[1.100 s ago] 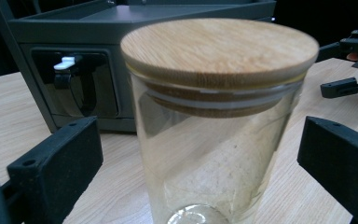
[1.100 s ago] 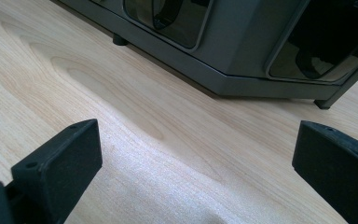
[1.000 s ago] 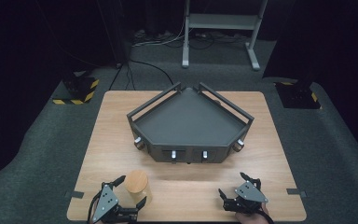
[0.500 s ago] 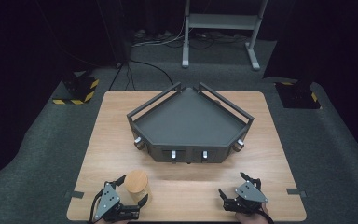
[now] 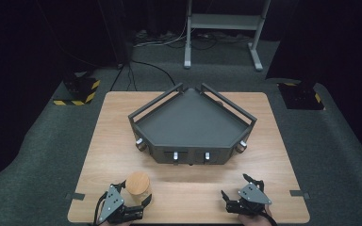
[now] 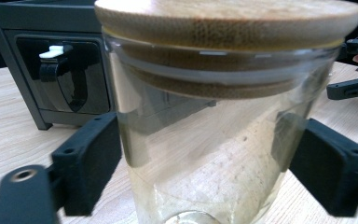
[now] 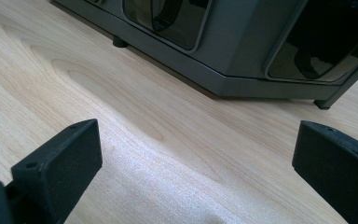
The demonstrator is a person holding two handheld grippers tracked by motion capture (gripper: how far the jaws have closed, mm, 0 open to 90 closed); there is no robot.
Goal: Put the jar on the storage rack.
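A clear glass jar (image 5: 138, 186) with a round wooden lid (image 6: 228, 21) stands on the wooden table (image 5: 122, 136) near its front left. My left gripper (image 5: 133, 194) is open, with one black pad (image 6: 91, 161) on each side of the jar, very close to the glass. The jar (image 6: 214, 154) looks empty. At the front right my right gripper (image 5: 238, 186) rests low over the table. It is open, nothing but bare wood shows between its pads (image 7: 63, 163), and it points at the tray's front wall.
A dark grey five-sided tray (image 5: 193, 123) with raised rails sits at the table's middle, a short way beyond both grippers. Its front wall carries small latches (image 5: 176, 155). Black-and-yellow weights (image 5: 78, 92) lie on the dark carpet to the left, and a metal stand (image 5: 224, 28) stands behind.
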